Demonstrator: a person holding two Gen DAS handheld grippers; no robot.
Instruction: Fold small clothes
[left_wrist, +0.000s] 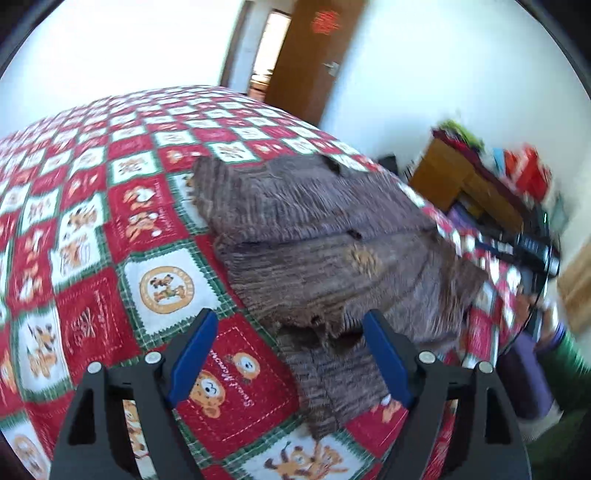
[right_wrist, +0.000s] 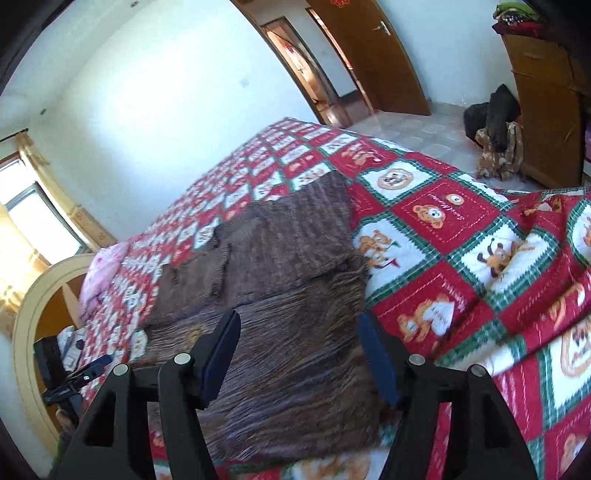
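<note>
Left wrist: bedspread patch reads "Sweet".

A home bedroom: quilted bed, wooden door, wardrobe, curtained window.

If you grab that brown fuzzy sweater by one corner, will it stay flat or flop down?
Probably flop: the brown sweater already lies folded over itself in soft layers on the bedspread. Its ribbed, fuzzy knit likely grips rather than slips. It looks light, so one corner would likely drag the rest along.
</note>
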